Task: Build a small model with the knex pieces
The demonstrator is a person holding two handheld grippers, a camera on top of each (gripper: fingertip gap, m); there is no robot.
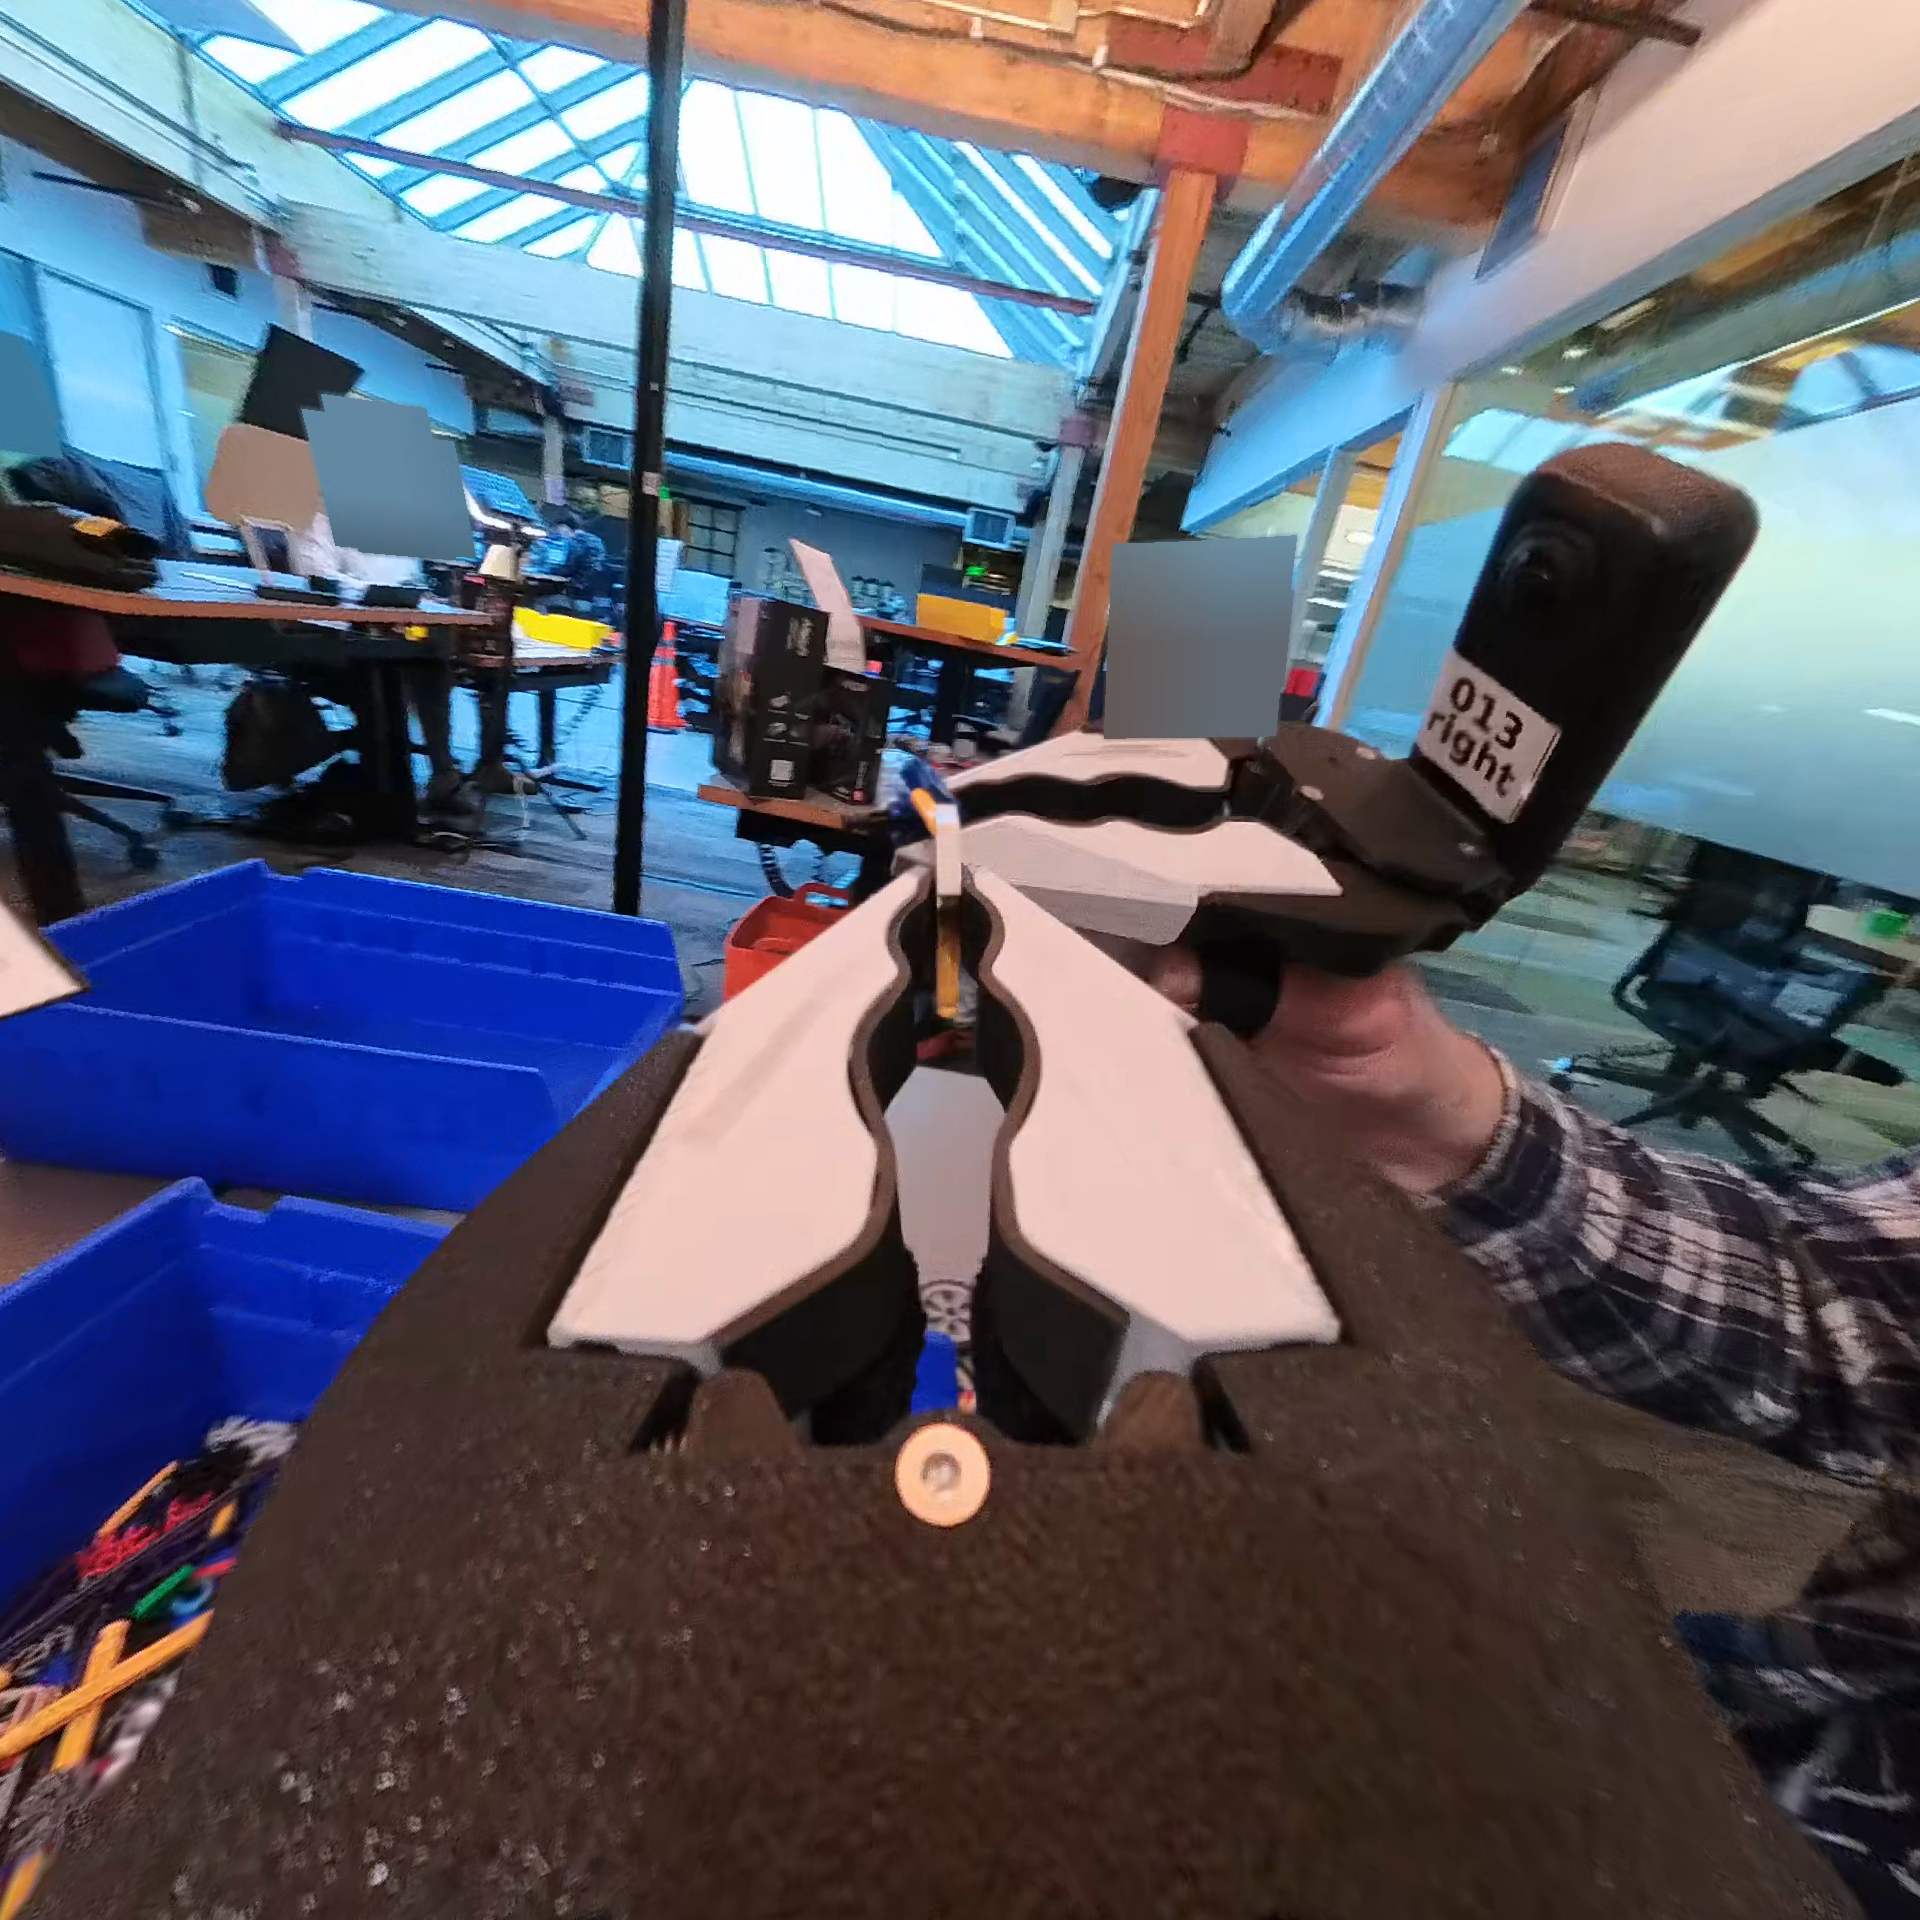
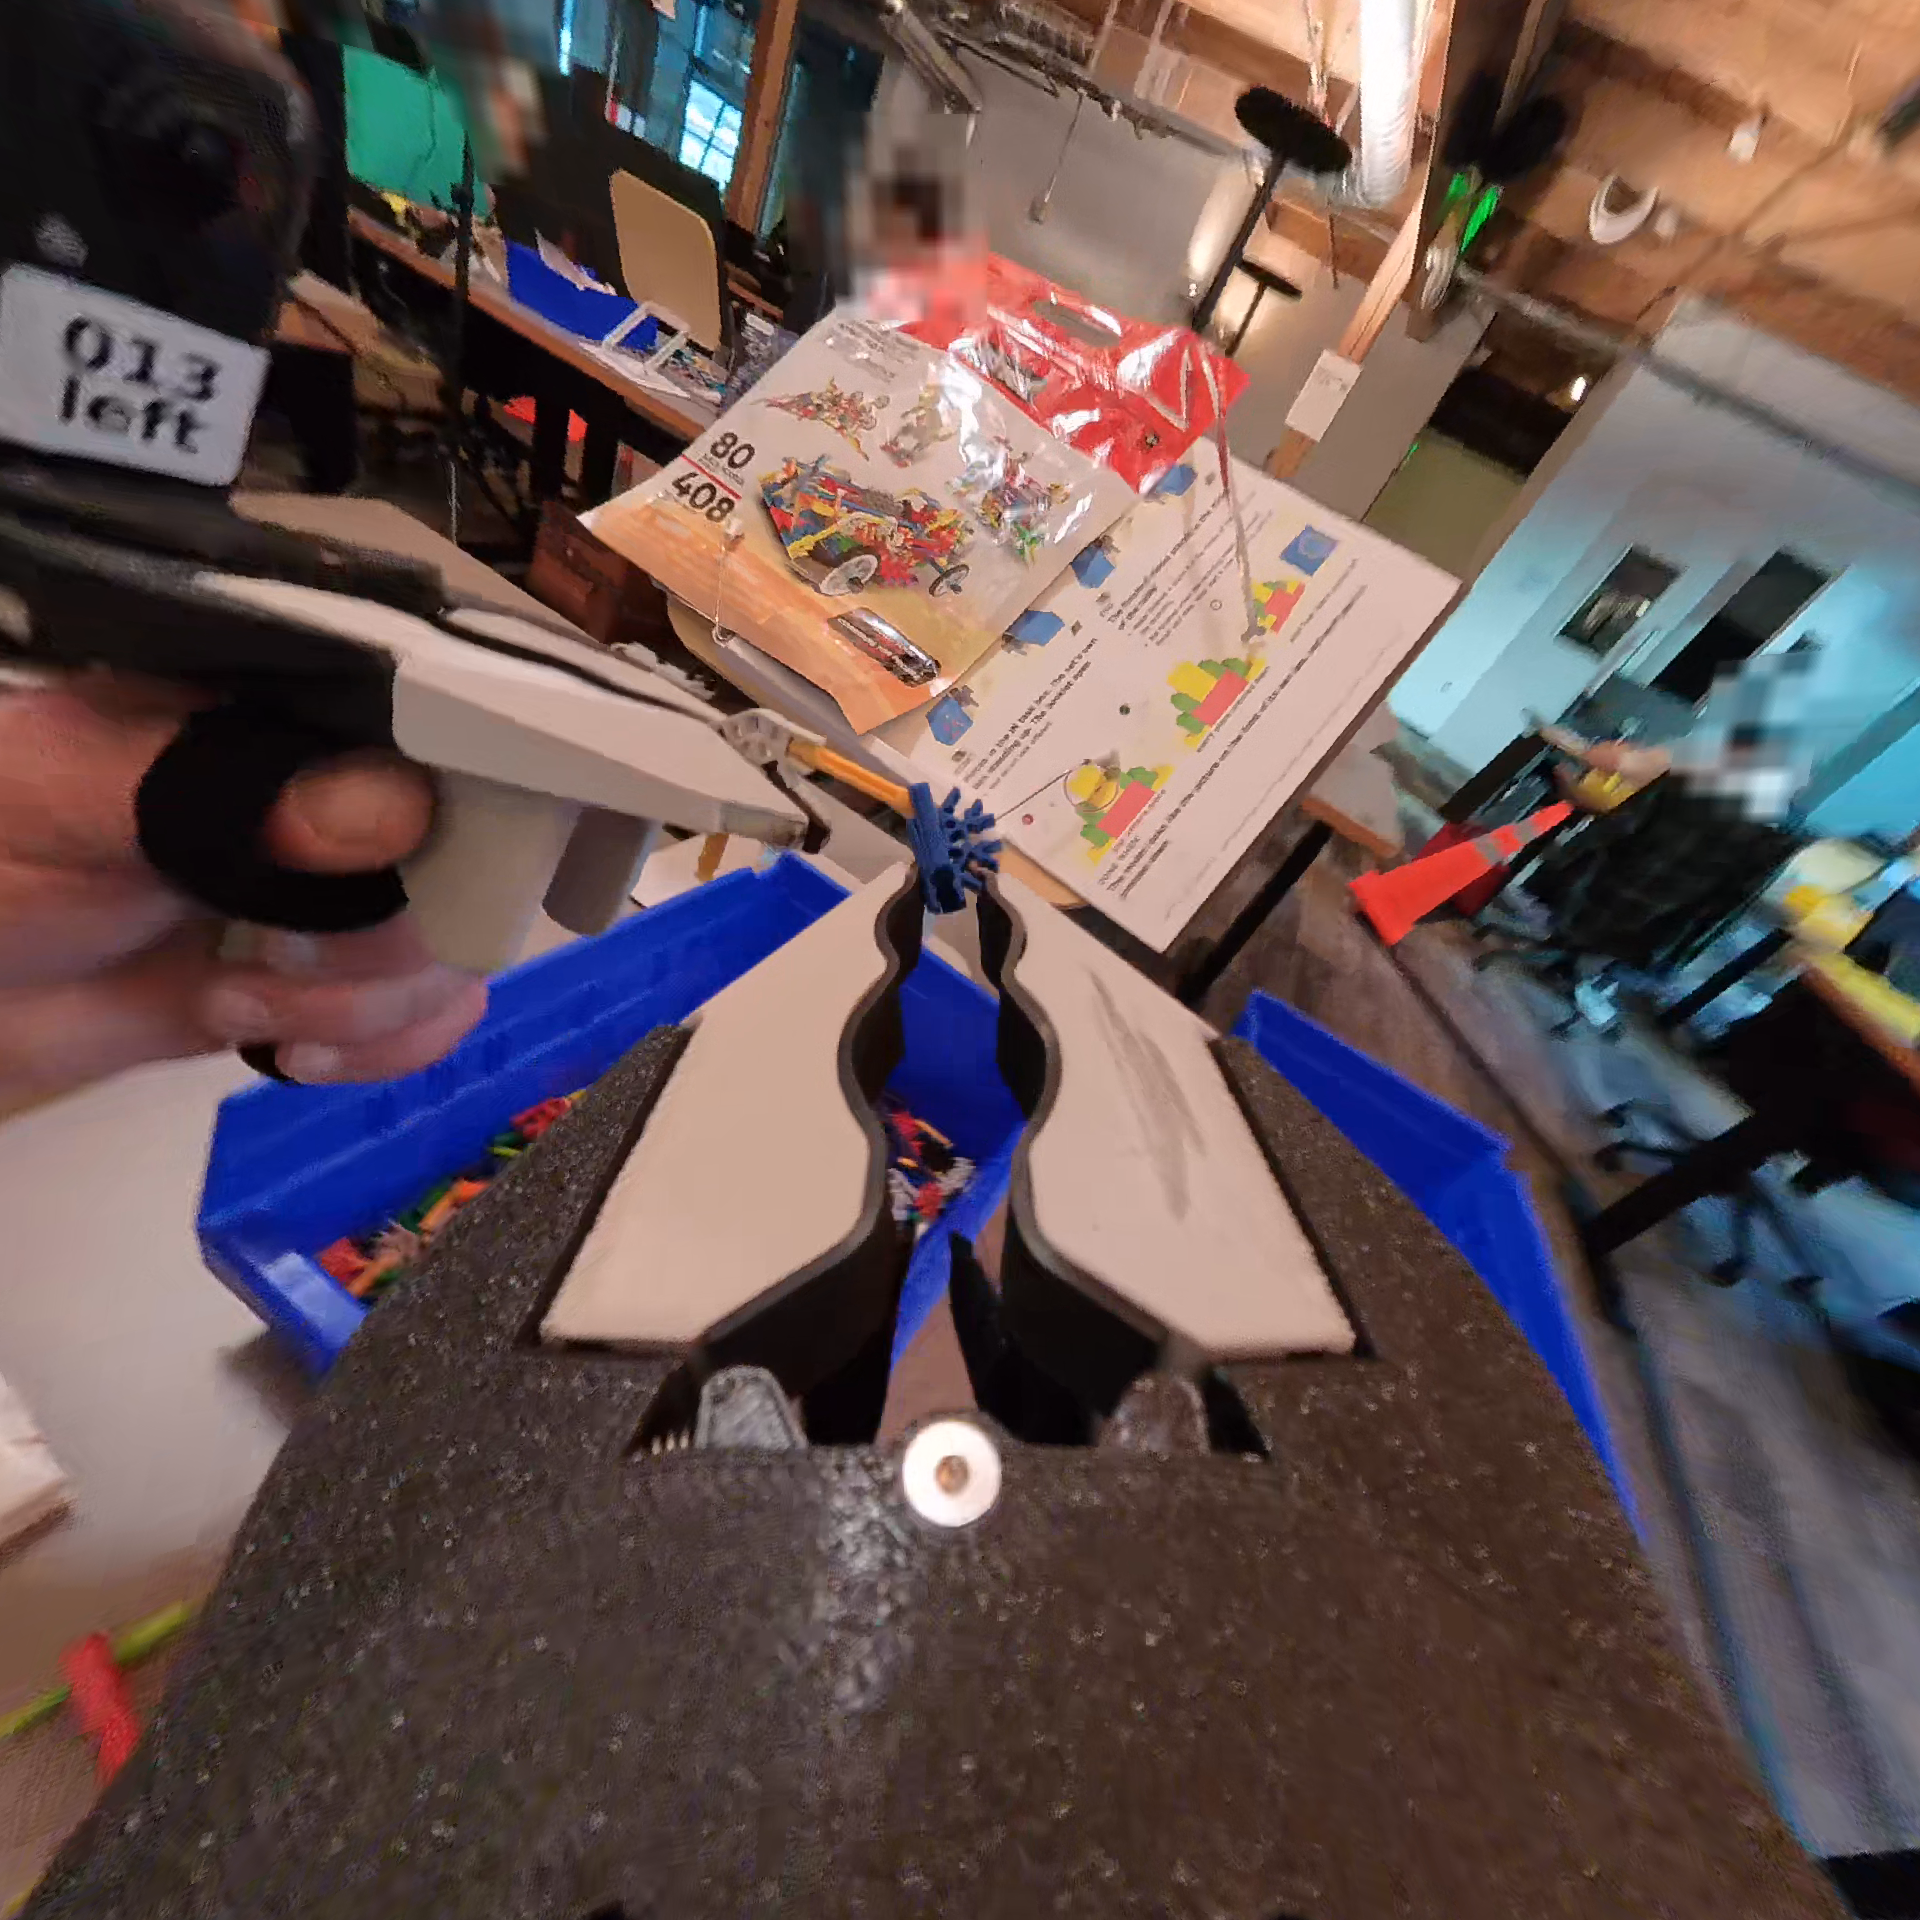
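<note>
Skylights and timber beams are hanging over a busy workshop, and desks, chairs and an orange cone (image 2: 1455, 868) are standing well behind the bench.

Taking the near blue bin (image 2: 582, 1049) as the landmark: both grippers are hovering above it, tips meeting in the air. The bin is holding a jumble of coloured rods and connectors. Behind it a sloped instruction board (image 2: 1174, 675) is leaning, with a plastic bag (image 2: 935, 457) of parts clipped to it. A second blue bin (image 1: 343, 1018) is sitting just beside the first.

The left gripper (image 1: 948, 914) is pinching with its fingers drawn together on a grey connector (image 2: 762, 736), which is carrying a yellow rod (image 2: 847, 771). That rod is pointing out from the tips above the bin's far rim. The right gripper (image 2: 948, 883) is clamping, fingers nearly together, on a blue connector (image 2: 951, 842) at the rod's free end. Rod and blue connector are touching, though I cannot tell whether the rod is seated in a slot.

As I judge it, the trouble lies in alignment. Both grips are only at the very fingertips, so a push slightly off the rod's line could twist either connector in its grip or pop the rod out of the grey piece. Anything let go would be dropping into the bin's clutter, where one piece is hard to find. The right view is blurring, which suggests hand motion.
</note>
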